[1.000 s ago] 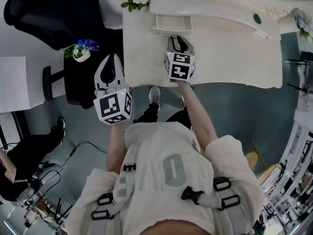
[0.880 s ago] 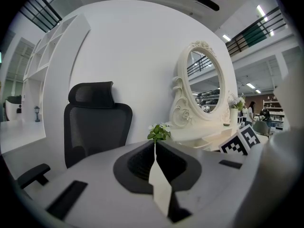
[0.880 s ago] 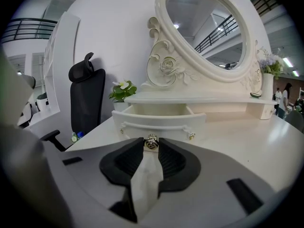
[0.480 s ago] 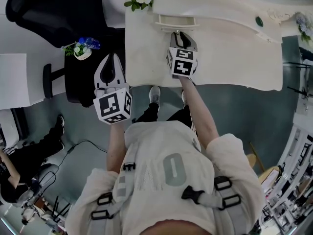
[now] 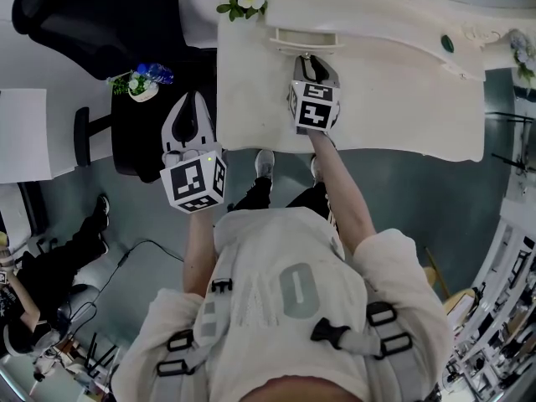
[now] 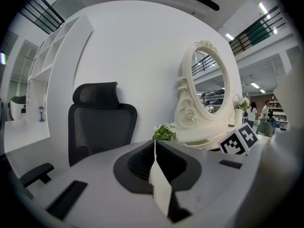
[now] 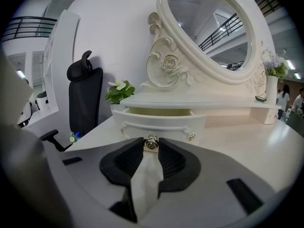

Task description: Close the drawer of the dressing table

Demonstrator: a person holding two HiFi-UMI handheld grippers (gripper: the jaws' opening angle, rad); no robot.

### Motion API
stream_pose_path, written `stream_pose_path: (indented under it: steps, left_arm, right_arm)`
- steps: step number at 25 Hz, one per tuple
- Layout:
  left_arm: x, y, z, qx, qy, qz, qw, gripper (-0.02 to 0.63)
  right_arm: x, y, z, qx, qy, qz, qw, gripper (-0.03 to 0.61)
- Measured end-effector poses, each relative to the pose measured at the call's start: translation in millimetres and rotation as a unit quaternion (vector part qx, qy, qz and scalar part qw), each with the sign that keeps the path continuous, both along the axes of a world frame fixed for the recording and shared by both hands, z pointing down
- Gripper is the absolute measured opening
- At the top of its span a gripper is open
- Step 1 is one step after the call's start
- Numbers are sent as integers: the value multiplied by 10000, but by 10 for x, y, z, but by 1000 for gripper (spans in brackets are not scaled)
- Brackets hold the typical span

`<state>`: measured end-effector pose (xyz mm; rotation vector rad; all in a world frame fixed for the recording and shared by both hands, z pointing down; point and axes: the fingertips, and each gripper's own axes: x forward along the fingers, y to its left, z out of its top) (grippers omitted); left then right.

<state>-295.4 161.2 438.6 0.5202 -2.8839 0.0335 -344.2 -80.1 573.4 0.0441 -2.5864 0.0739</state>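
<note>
The cream, curved-front drawer (image 7: 159, 120) stands partly open at centre frame. Its small metal knob (image 7: 151, 143) sits mid-front.

Black mesh office chair (image 6: 102, 122) before a white wall (image 6: 142, 51), grey floor (image 5: 427, 191), ceiling strip lights (image 6: 262, 7)

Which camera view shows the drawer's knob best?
The right gripper view: the knob sits close up, between that gripper's jaws. In the head view the right gripper hides it; the left gripper view does not show it.
</note>
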Motion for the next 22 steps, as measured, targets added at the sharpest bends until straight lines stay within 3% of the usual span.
stream_pose_path:
  steps: [22]
  left_arm:
    - [-128,44,60,18,81,-131,9999,20]
  right_arm:
    - [-191,-35,39,20,-17,-36,10000,104]
